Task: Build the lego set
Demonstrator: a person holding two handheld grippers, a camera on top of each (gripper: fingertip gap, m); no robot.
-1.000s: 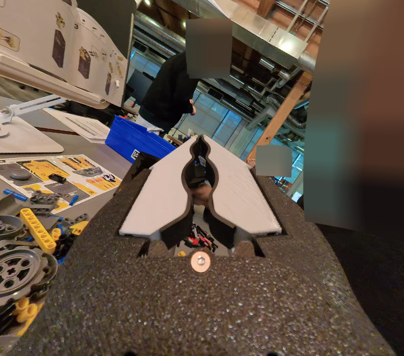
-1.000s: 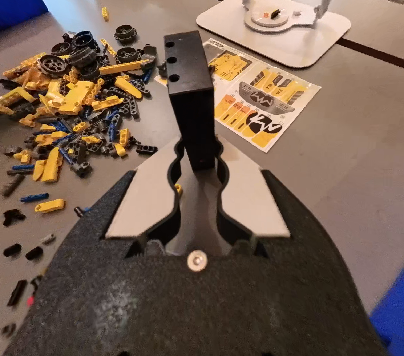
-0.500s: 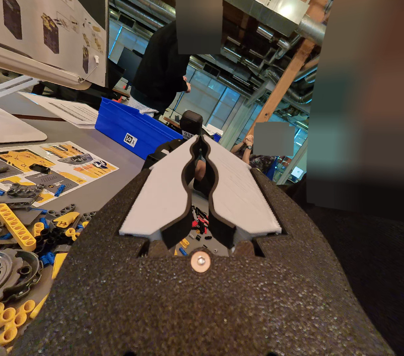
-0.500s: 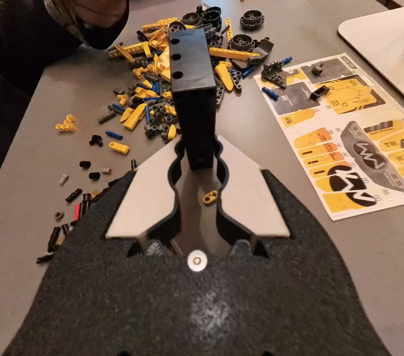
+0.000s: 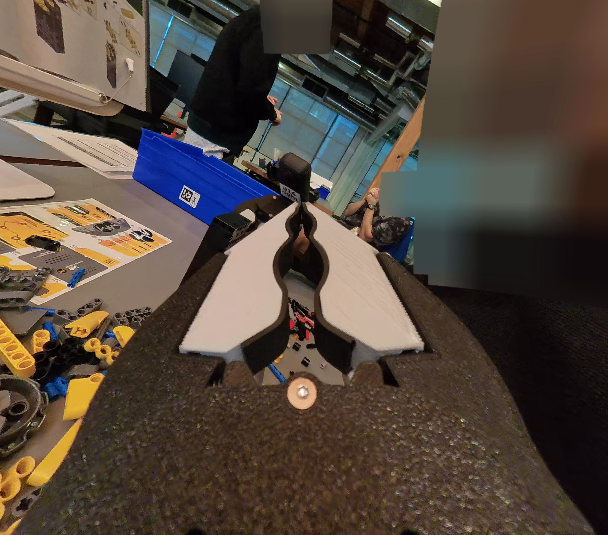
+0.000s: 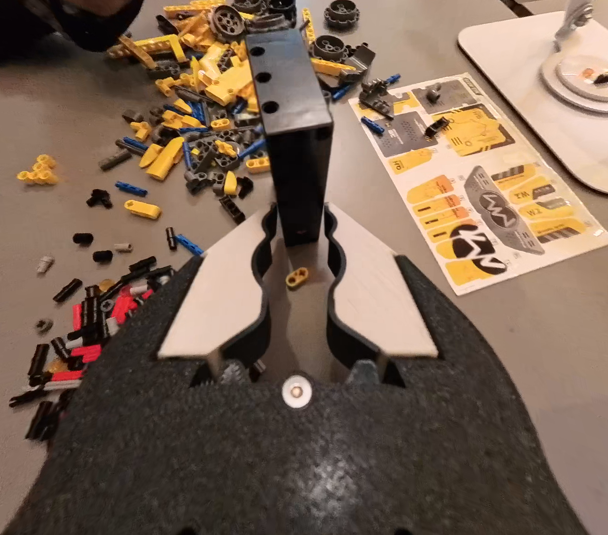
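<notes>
The right gripper (image 6: 298,216) is clamping the near end of a tall black rectangular plastic block with three round holes (image 6: 291,111), carrying it above the scattered yellow, black and blue plastic building pieces (image 6: 197,111) on the grey table (image 6: 427,354), presumably for access. The left gripper (image 5: 301,210) is pinched together, holding nothing visible.

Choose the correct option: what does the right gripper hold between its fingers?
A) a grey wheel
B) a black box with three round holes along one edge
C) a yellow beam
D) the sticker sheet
B: in the right wrist view, the right gripper is closed on the lower end of a black box, which stands up above the table and the pile of yellow and grey parts.
</notes>
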